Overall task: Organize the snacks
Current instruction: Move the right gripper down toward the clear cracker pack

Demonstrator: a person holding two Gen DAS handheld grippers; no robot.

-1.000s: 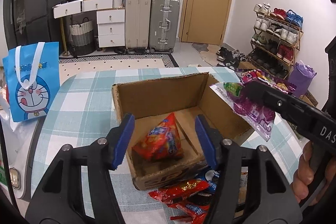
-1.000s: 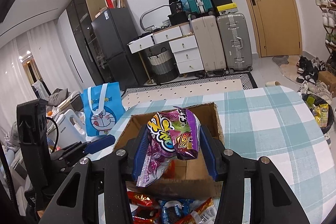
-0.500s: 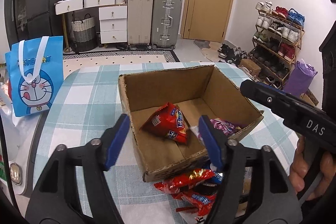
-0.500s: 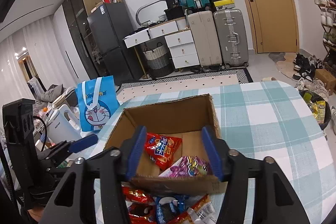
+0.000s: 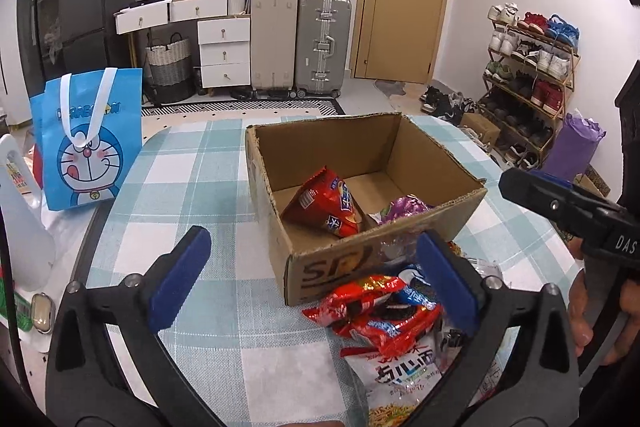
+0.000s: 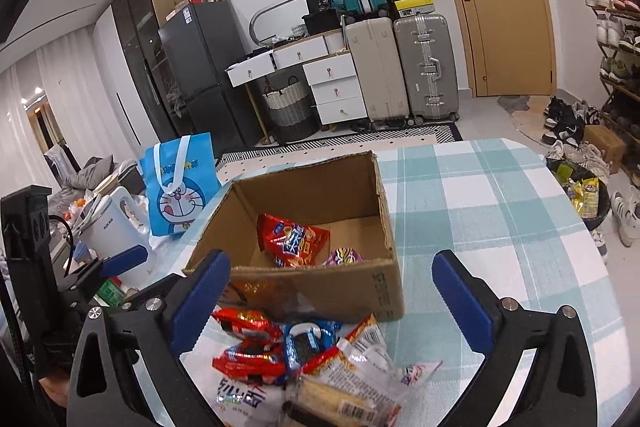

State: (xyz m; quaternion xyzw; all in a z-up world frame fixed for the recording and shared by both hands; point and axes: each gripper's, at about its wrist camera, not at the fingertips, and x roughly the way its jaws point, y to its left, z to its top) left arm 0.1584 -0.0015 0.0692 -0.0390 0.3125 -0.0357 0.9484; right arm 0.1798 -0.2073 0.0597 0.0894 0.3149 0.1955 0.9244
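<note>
Both claws are wide open and hold nothing. The left claw (image 5: 312,277) and the right claw (image 6: 332,295) hang over the near part of the counter (image 6: 480,211).

Just ahead of the claws sits the cardboard box (image 6: 320,279). Two snacks are already inside: a red bag (image 6: 294,239) and a purple bag (image 6: 344,255) (only its top shows over the box wall). So the job looks started, but not near done.

Right under and between the claw fingers lies a pile of snacks (image 6: 304,367) on the counter, touching the front of the box. I can see red packs, a blue one, a white bag and a clear pack with a bar inside. These are probably what is left to put in.

The box front has big letters that look like "SF". The white bag has writing I cannot read. Far to the left of the claws stands a blue bag (image 5: 90,143) with a cartoon cat face and the word "DORAEMON".
</note>
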